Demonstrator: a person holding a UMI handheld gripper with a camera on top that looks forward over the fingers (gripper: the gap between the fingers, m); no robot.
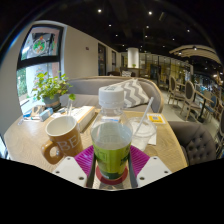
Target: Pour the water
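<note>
A clear plastic water bottle (111,140) with a white cap and a green label stands upright between my fingers, filling the space between the magenta pads (85,158). My gripper (111,165) is shut on the bottle, both pads pressing its lower body. A tan ceramic mug (62,139) with white lettering sits on the round wooden table (25,140), just left of the bottle and a little beyond my left finger.
White napkins or papers (145,128) lie on the table to the right of the bottle. A potted green plant (50,90) stands at the far left of the table. A grey sofa with a patterned cushion (130,92) lies beyond, with chairs further right.
</note>
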